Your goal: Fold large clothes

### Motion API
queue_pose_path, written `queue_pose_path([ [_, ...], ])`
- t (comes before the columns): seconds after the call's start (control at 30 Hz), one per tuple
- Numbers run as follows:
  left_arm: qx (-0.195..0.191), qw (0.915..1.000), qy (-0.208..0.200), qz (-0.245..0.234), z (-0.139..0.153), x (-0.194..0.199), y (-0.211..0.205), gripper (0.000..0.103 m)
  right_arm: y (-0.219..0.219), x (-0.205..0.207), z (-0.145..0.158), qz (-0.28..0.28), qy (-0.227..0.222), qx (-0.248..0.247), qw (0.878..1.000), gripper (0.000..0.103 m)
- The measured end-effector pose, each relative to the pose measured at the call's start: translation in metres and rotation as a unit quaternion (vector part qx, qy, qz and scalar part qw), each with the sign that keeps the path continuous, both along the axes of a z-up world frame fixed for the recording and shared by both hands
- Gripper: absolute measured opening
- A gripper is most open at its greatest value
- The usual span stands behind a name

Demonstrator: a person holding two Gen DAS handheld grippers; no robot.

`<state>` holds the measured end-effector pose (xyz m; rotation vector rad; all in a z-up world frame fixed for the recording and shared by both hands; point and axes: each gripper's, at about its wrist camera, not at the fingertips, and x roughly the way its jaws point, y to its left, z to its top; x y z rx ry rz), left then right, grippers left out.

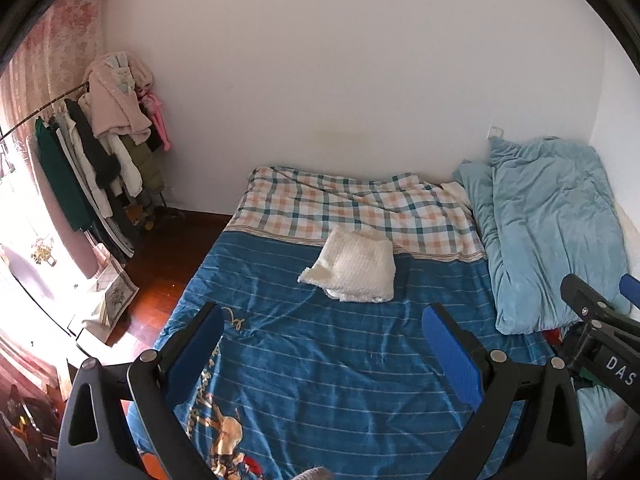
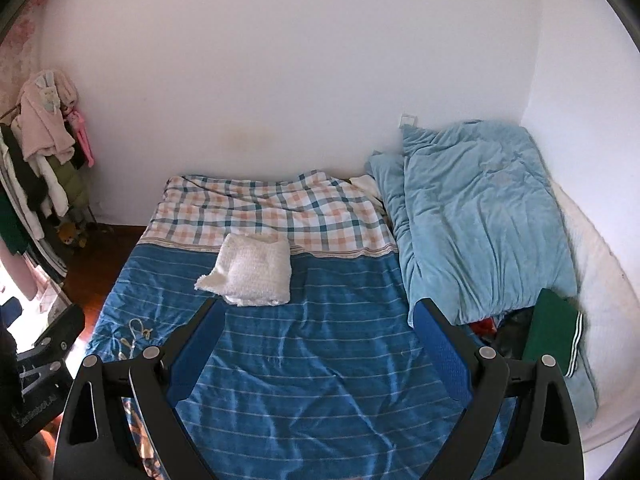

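Note:
A folded white knitted garment (image 1: 354,266) lies on the blue striped bedspread (image 1: 340,360), near its seam with the checked sheet; it also shows in the right wrist view (image 2: 252,276). My left gripper (image 1: 324,344) is open and empty, held above the bedspread well short of the garment. My right gripper (image 2: 316,332) is open and empty, just short of the garment's near edge. The right gripper also shows at the right edge of the left wrist view (image 1: 600,312). A folded green garment (image 2: 554,332) with white stripes lies at the bed's right side.
A light blue duvet (image 2: 476,216) is bunched along the right of the bed against the wall. A checked sheet (image 2: 272,212) covers the far end. A clothes rack (image 1: 100,148) full of hanging clothes stands at the left on the wooden floor (image 1: 160,256).

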<state>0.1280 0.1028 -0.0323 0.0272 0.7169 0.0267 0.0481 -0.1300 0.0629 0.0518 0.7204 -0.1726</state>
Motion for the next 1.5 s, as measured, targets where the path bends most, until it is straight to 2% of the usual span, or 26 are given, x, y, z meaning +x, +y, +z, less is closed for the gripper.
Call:
queue_pose_path([
  [0.27, 0.007, 0.9998, -0.016, 0.009, 0.009, -0.021, 0.003, 0.101, 0.003, -0.026, 0.008, 0.007, -0.009, -0.002, 1.000, 0.097],
  [0.6, 0.008, 0.9994, -0.028, 0.017, 0.017, -0.036, 0.007, 0.102, 0.006, -0.039, 0.008, 0.017, -0.017, 0.003, 1.000, 0.099],
  [1.5, 0.005, 0.9991, -0.035, 0.023, 0.028, -0.041, 0.004, 0.102, 0.011, -0.050, 0.017, 0.034, -0.032, -0.003, 0.999, 0.100],
])
